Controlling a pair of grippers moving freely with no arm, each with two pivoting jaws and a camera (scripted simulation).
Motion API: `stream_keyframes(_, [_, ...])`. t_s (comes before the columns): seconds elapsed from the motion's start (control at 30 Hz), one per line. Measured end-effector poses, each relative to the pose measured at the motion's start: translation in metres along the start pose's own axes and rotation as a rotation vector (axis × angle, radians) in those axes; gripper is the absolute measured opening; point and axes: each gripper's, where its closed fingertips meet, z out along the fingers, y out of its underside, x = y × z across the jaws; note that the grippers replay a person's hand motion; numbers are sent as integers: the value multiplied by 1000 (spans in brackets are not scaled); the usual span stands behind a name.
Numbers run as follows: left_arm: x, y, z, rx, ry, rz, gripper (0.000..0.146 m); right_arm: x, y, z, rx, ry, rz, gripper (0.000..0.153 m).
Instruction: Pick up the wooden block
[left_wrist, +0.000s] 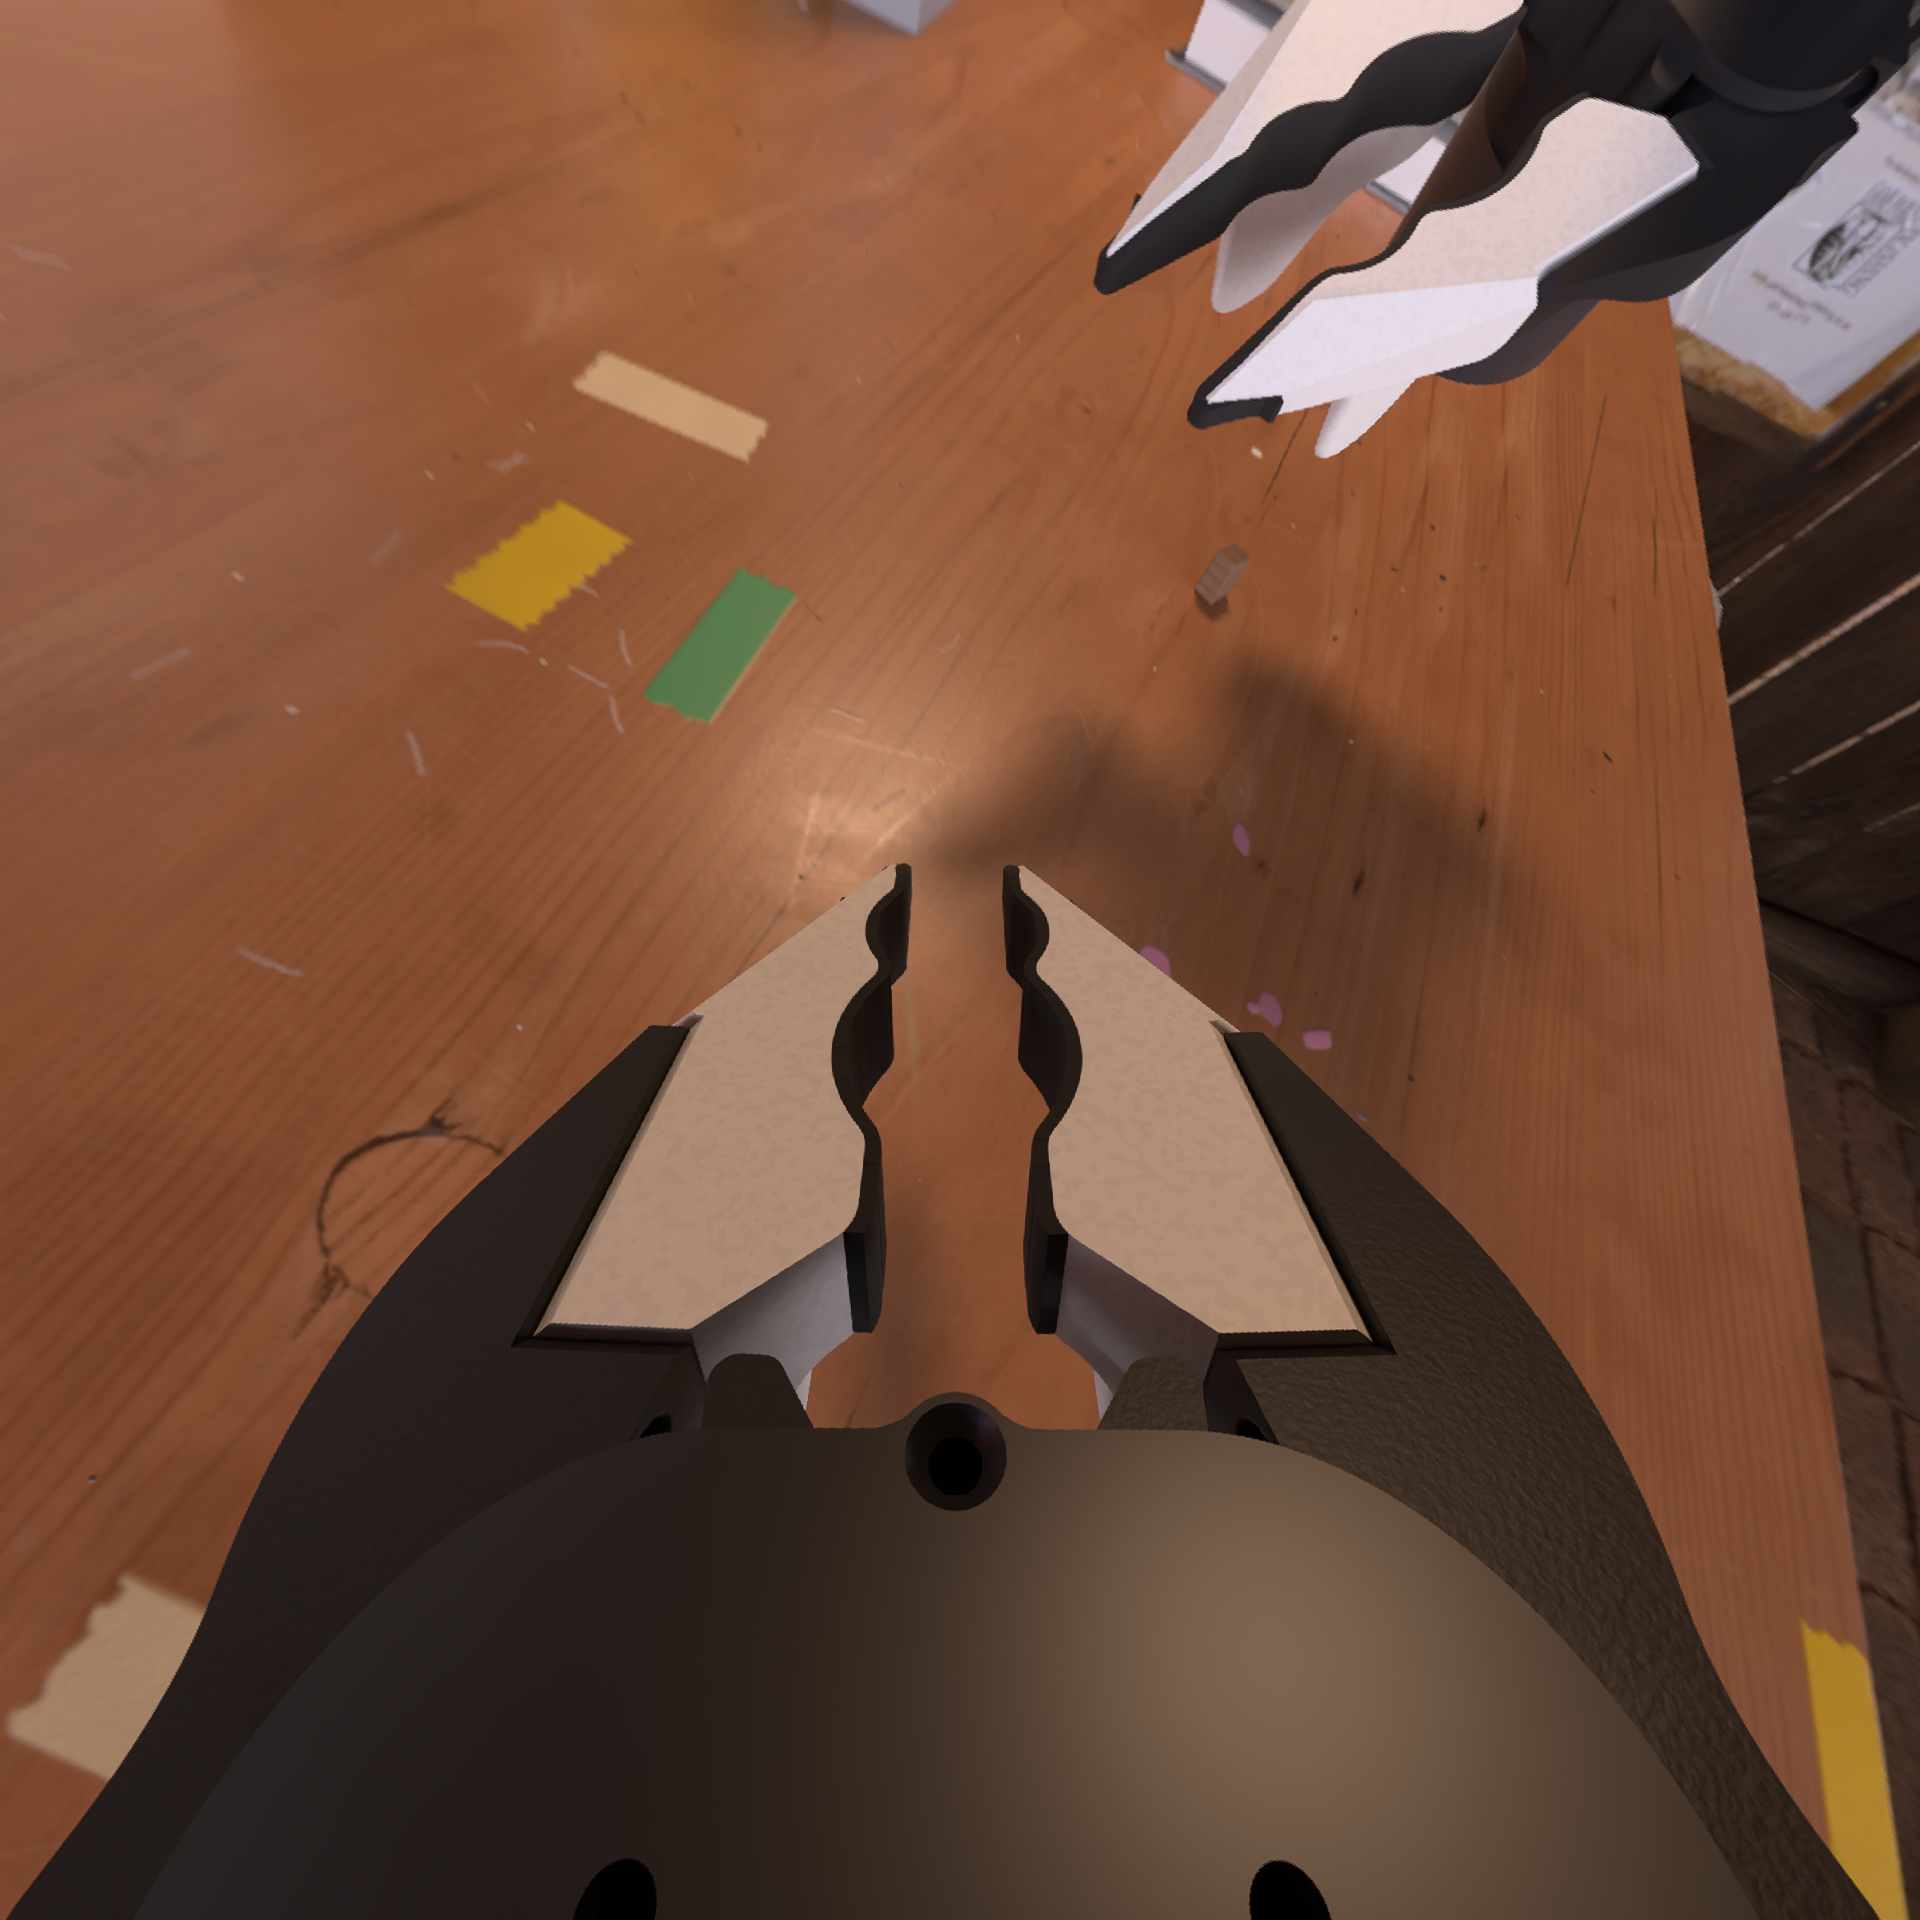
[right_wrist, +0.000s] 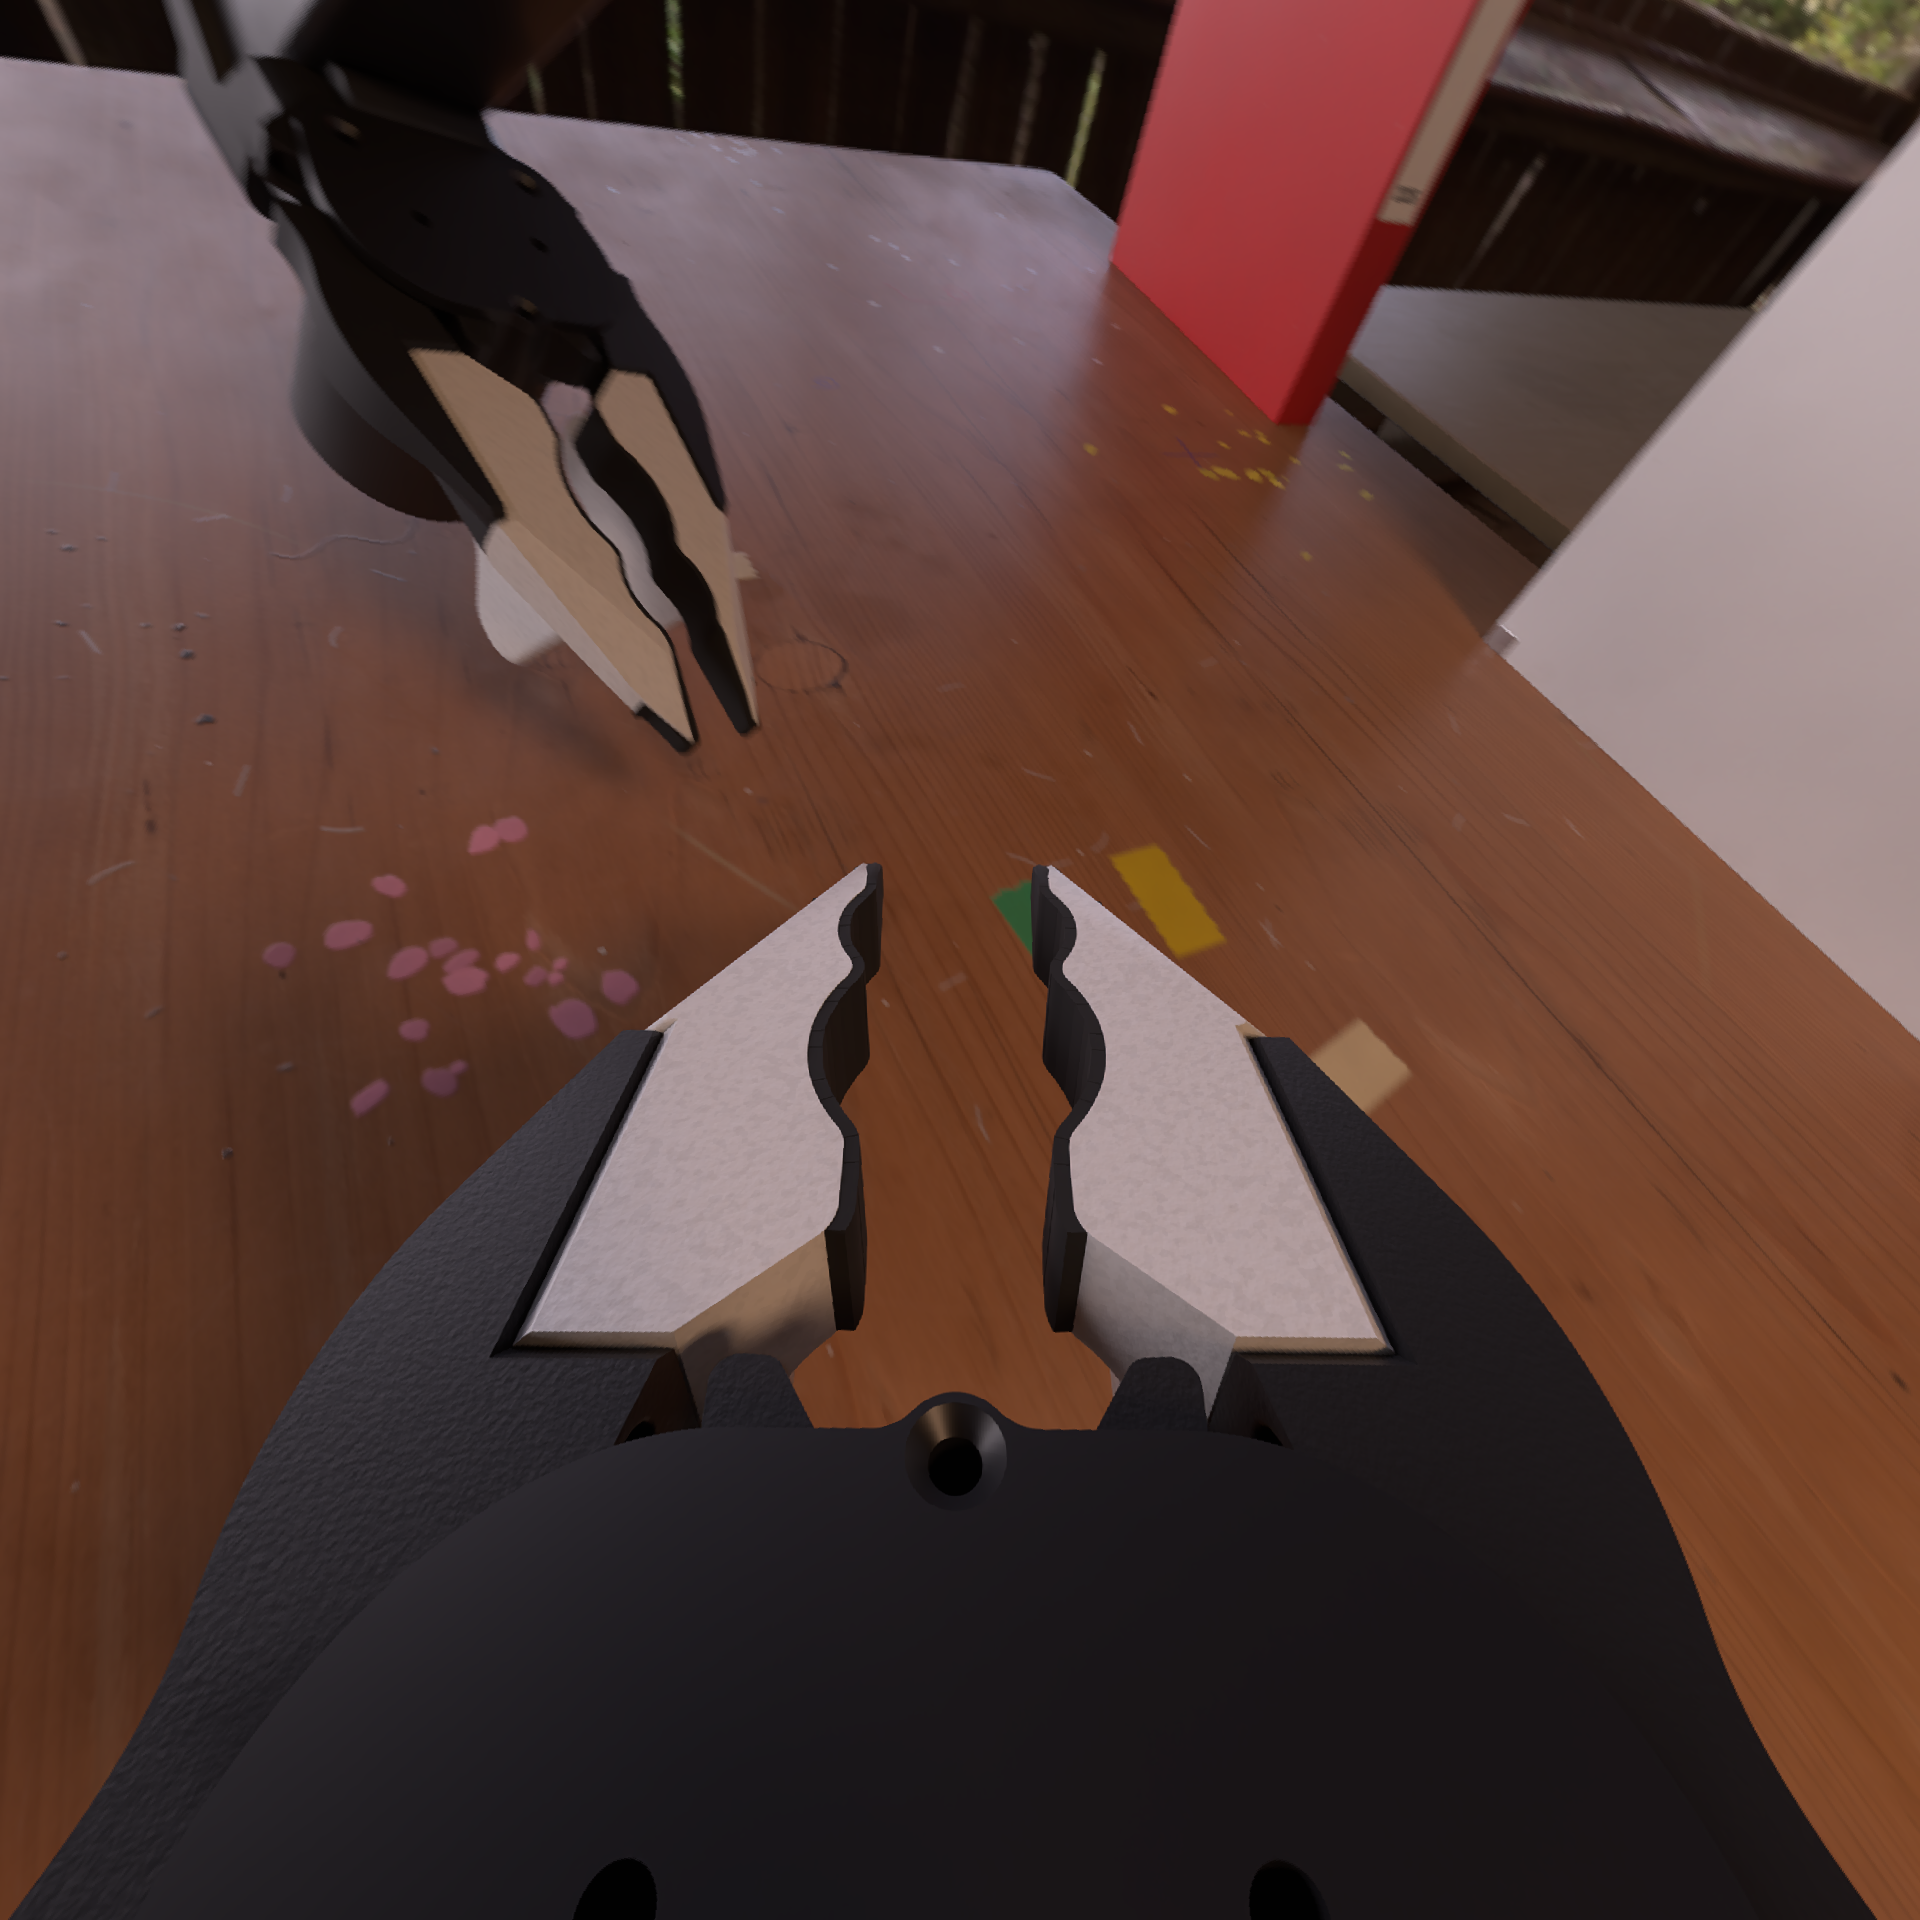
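Wooden block (left_wrist: 1221, 575) untouched on table (left_wrist: 312, 260); left claw (left_wrist: 957, 873) and right claw (right_wrist: 958, 873) spread, empty.

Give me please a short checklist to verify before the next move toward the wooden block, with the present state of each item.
1. Wooden block located: ok, it lies free on the table in the left wrist view; it does not show in the right wrist view.
2. Right tongs open and empty: ok.
3. Left tongs open and empty: ok, though the gap is narrow.
4. Block between any fingers: not ok, both tongs are apart from it.
5. Space around the block: ok, nothing touches it; the green tape lies well aside.
6. Height of the right tongs above the block: cannot tell.
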Motion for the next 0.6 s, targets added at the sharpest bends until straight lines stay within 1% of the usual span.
stream_keyframes(0.1, [-1,-10,-5,69,-30,34,10,15,13,-22,-52,42,23,27])
stream_keyframes(0.23, [-2,-23,-14,152,-66,69,0,22,51,-47,-188,68,46,27])
stream_keyframes(0.4, [-4,-27,-15,187,-75,66,0,12,100,-70,-357,4,105,27])
stream_keyframes(0.6, [-4,-28,-15,196,-89,76,0,1,123,-79,-432,-63,141,27])
